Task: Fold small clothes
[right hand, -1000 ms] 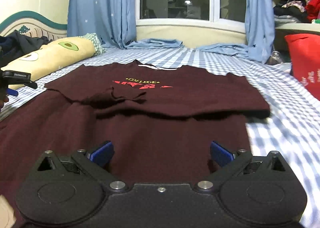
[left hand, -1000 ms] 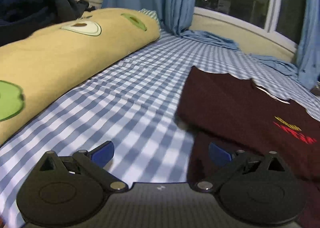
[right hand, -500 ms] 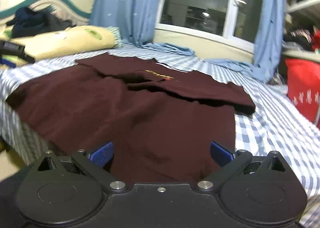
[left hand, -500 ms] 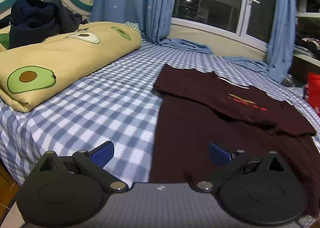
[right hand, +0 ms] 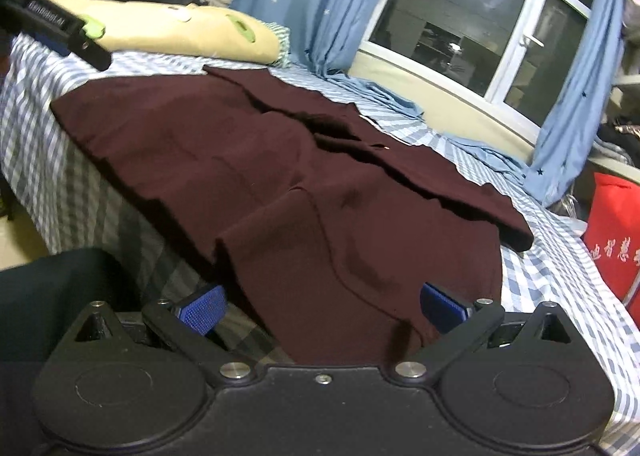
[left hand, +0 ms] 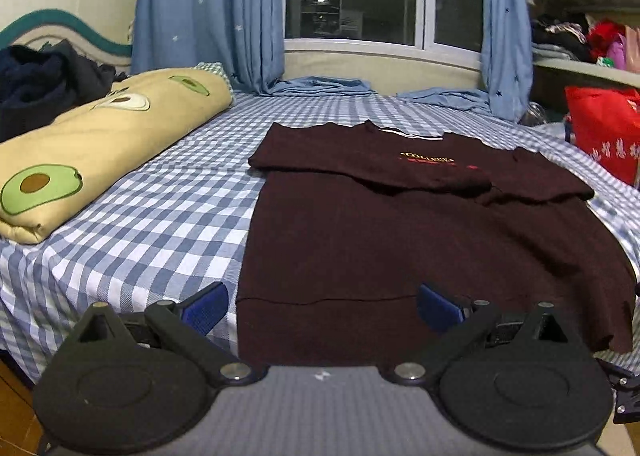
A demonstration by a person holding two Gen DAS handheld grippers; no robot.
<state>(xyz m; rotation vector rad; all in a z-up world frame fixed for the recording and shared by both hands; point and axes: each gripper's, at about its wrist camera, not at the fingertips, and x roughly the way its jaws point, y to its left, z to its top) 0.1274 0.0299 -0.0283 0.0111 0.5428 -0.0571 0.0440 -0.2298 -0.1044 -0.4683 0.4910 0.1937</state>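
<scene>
A dark maroon T-shirt point(left hand: 400, 240) with a small "COLLEGE" print lies flat on the blue checked bed, sleeves folded in over the chest, hem hanging over the near bed edge. It also shows in the right wrist view point(right hand: 304, 176). My left gripper point(left hand: 320, 308) is open and empty, at the hem's left corner by the bed edge. My right gripper point(right hand: 322, 306) is open and empty, with the hem's right part between its blue pads point(right hand: 202, 306), which do not touch it. The left gripper's body shows at the upper left of the right wrist view point(right hand: 52, 22).
A yellow avocado-print pillow point(left hand: 100, 140) and dark clothes point(left hand: 44, 80) lie at the bed's left. A red bag point(left hand: 604, 132) stands at the right. Blue curtains point(left hand: 208, 12) and a window are behind. The checked sheet point(left hand: 152, 224) drops off at the near edge.
Both grippers have pulled back from over the shirt to the near bed edge at the hem. The left swung right to face the shirt; the right tilted left. Both stay open.
</scene>
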